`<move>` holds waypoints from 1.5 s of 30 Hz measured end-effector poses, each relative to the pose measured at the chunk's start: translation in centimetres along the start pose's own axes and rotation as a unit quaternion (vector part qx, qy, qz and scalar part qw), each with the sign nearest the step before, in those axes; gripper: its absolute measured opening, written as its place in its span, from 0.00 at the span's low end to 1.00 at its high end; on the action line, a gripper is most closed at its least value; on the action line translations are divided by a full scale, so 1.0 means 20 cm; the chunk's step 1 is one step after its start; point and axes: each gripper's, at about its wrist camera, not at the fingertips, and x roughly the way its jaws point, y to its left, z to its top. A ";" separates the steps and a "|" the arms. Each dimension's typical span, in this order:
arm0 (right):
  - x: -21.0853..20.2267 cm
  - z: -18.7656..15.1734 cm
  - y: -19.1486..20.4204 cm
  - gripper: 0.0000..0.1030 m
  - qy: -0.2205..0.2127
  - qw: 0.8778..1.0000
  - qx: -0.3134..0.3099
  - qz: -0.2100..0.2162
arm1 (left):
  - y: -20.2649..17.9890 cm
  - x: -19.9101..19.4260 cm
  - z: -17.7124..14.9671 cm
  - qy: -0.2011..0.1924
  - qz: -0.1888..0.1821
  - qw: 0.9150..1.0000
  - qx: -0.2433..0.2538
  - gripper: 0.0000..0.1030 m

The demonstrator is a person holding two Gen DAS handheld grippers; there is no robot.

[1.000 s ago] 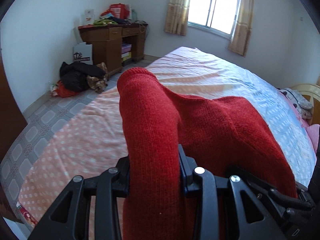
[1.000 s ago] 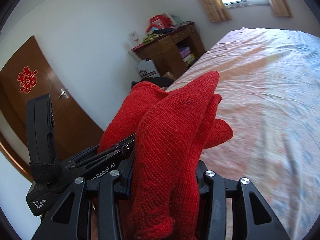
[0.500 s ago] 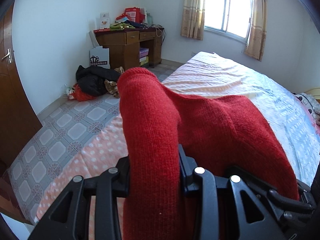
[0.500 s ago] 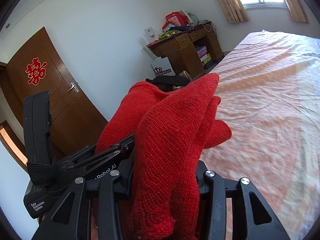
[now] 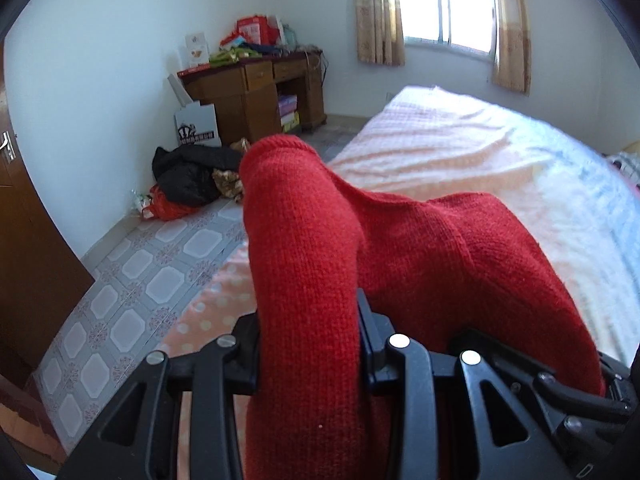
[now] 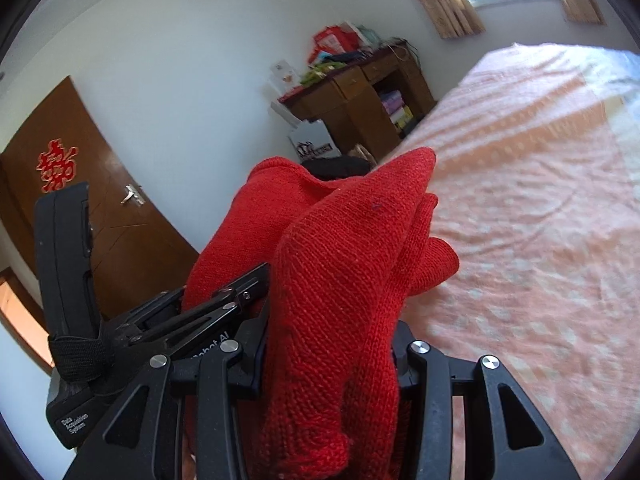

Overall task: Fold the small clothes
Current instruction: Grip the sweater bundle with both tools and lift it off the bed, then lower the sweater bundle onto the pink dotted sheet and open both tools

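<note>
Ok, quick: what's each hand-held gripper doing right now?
Left hand-held gripper: closed on the red knit garment.
Right hand-held gripper: closed on the same red knit garment.

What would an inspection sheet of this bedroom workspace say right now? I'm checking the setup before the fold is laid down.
Surface: bed with a dotted pink and blue sheet, wrinkled; nothing seen lying on the part in view.
Job's things: red knit garment, bunched and held above the bed.
Clutter: pile of dark clothes on the tiled floor; boxes and bags on the wooden desk.
Grippers: left gripper shut on the red knit garment; right gripper shut on it too, fingers mostly hidden by fabric.
Cables: nothing seen.
Surroundings: curtained window, white walls, brown door with a red paper decoration.
</note>
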 end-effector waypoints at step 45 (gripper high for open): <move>-0.03 -0.15 -0.14 0.36 0.133 0.976 0.136 0.105 | 0.29 -0.27 -0.30 0.077 -0.222 0.943 -0.234 0.44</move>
